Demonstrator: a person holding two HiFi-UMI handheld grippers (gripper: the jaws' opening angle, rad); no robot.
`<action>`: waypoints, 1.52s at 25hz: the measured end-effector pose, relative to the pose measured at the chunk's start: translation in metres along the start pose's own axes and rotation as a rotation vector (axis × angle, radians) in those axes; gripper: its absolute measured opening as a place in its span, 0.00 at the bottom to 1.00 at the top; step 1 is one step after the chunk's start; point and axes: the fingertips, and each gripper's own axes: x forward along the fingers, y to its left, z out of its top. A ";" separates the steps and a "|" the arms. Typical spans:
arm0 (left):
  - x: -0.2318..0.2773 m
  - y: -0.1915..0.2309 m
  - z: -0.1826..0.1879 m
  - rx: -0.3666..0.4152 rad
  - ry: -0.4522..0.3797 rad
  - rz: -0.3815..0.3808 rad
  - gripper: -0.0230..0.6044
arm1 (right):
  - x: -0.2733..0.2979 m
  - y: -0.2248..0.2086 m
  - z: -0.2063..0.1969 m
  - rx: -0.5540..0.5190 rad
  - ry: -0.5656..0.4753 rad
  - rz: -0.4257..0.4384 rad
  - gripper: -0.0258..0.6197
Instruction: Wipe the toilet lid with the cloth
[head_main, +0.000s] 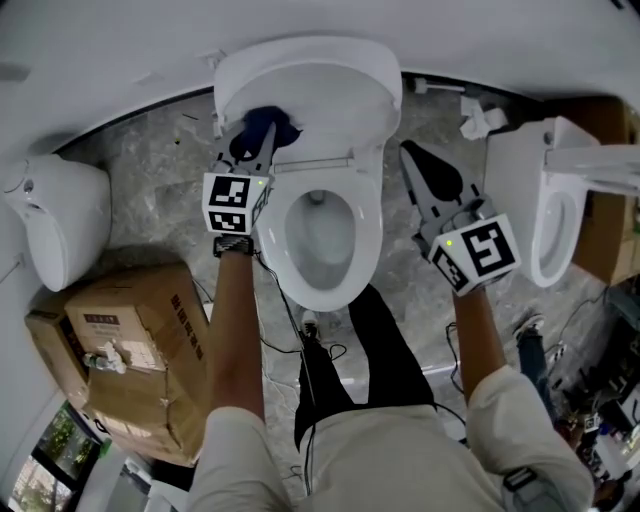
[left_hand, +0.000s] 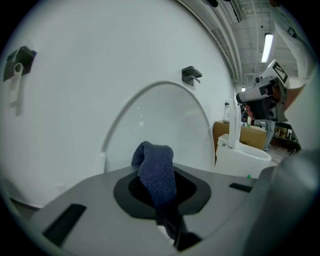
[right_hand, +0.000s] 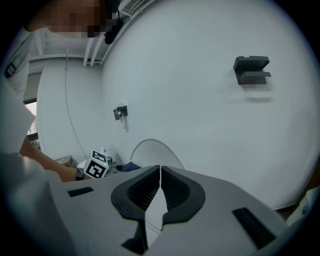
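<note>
Protruding forward, the cloth sits pinched between the left gripper's fingers.

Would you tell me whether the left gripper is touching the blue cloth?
Touching. The left gripper view shows the left gripper shut on the blue cloth.

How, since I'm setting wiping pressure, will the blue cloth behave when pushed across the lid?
Probably floppy: the cloth folds over above the left tool. Its knitted look suggests light and grippy; it may bunch on the glossy lid.

Left tool hides the cloth — its near end.
</note>
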 end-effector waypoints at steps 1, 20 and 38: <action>-0.005 0.006 -0.004 -0.011 0.004 0.021 0.10 | 0.000 0.000 0.000 0.003 0.000 -0.003 0.09; 0.007 0.010 -0.072 -0.084 0.128 0.082 0.10 | 0.004 -0.013 -0.017 -0.013 0.013 -0.015 0.09; 0.095 -0.127 -0.030 -0.008 0.058 -0.169 0.10 | -0.021 -0.058 -0.044 0.002 0.048 -0.074 0.09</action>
